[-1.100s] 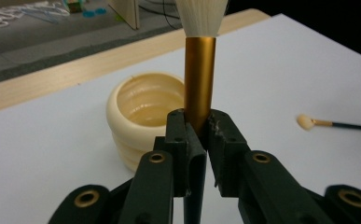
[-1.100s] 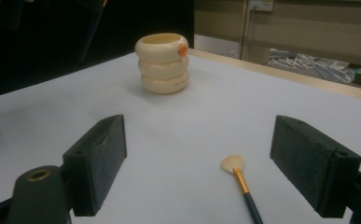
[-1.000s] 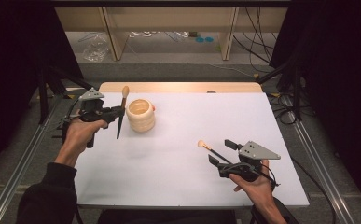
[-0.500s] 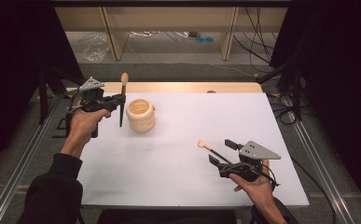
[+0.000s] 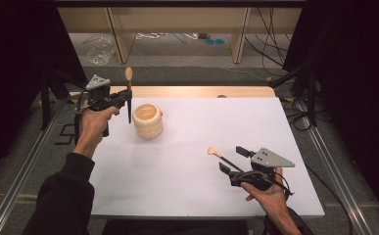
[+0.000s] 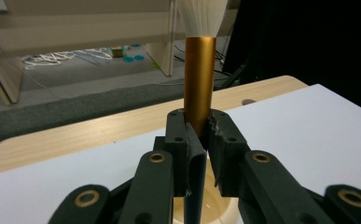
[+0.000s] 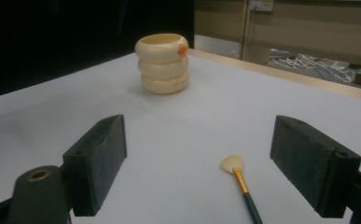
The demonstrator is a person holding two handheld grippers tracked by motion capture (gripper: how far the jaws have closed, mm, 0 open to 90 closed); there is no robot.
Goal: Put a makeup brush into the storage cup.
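Left hand-held gripper (image 5: 127,100): pinches a makeup brush (image 5: 129,93) upright, bristles up, just beside the ringed cream holder (image 5: 148,120), probably to drop it in.
Right hand-held gripper (image 5: 233,160): spread, second makeup brush (image 7: 241,185) on the bench (image 5: 187,161) between its jaws.

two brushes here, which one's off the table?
The brush clamped upright in the left gripper, beside the cream holder. The other brush lies flat on the white table between the right gripper's open jaws.
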